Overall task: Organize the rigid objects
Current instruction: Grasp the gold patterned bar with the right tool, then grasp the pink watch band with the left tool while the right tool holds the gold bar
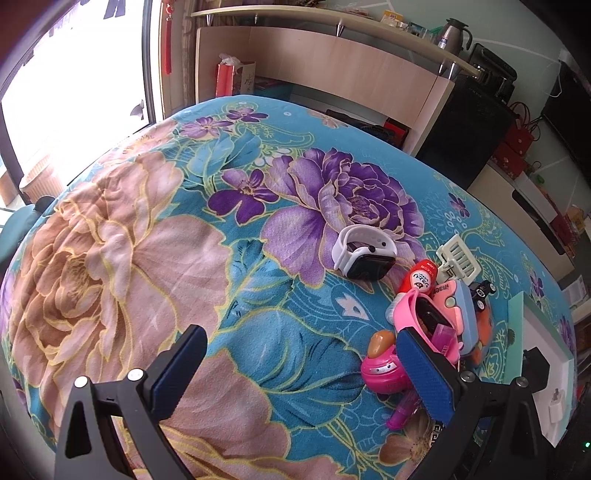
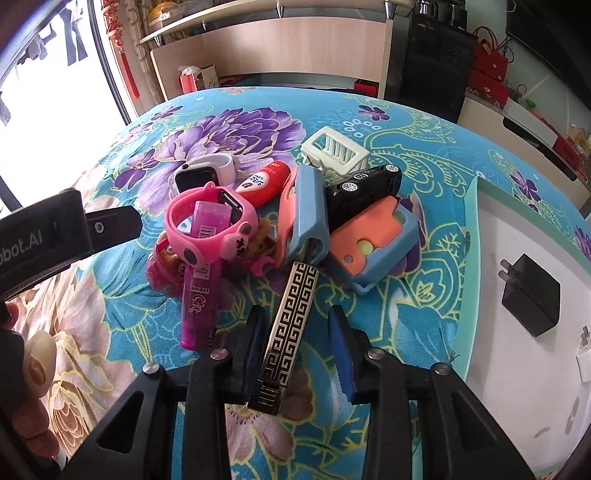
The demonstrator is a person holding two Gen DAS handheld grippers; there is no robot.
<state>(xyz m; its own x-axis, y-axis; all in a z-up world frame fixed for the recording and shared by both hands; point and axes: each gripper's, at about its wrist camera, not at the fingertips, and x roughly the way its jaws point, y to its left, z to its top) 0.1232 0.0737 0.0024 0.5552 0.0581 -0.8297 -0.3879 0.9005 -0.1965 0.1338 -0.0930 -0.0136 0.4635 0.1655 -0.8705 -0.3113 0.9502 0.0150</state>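
Nearest of all, the right gripper (image 2: pixel 297 347) is sitting with its two blue-padded fingers (image 2: pixel 341 350) apart, straddling a black-and-silver patterned bar (image 2: pixel 288 328) that is lying on the flowered blanket (image 2: pixel 406 306); whether the pads are touching it, I cannot tell. The bar's far end is tucking under a blue case (image 2: pixel 308 214) at 12 o'clock. At 10 o'clock from the gripper, a purple lighter (image 2: pixel 201 284) is lying just beside the bar, its top poking through the loop of a pink watch (image 2: pixel 212 229), which is resting on a pink toy (image 2: pixel 162 266). At 1 o'clock a blue-and-orange case (image 2: pixel 373 243) is lying flat, with one black toy car (image 2: pixel 364 188) leaning across it. Farther off, a red tube (image 2: pixel 264 182), a white watch (image 2: pixel 207 171) and a cream hair clip (image 2: pixel 334 151) are ringing the heap. At 3 o'clock a white tray (image 2: pixel 517 387) with a green rim is holding two plugs: one black (image 2: pixel 530 295), one white (image 2: pixel 585 354).

Meanwhile the left gripper (image 1: pixel 301 369) is hovering with fingers wide apart over bare blanket, gripping nothing. Its right finger (image 1: pixel 424 373) is blocking part of the same heap at 2 o'clock. Beyond it the white watch (image 1: pixel 364 253) is lying apart from the pile.

Farthest away, a wooden shelf unit (image 1: pixel 332 70) is standing at 12 o'clock, with one metal flask (image 1: pixel 454 33) on top.
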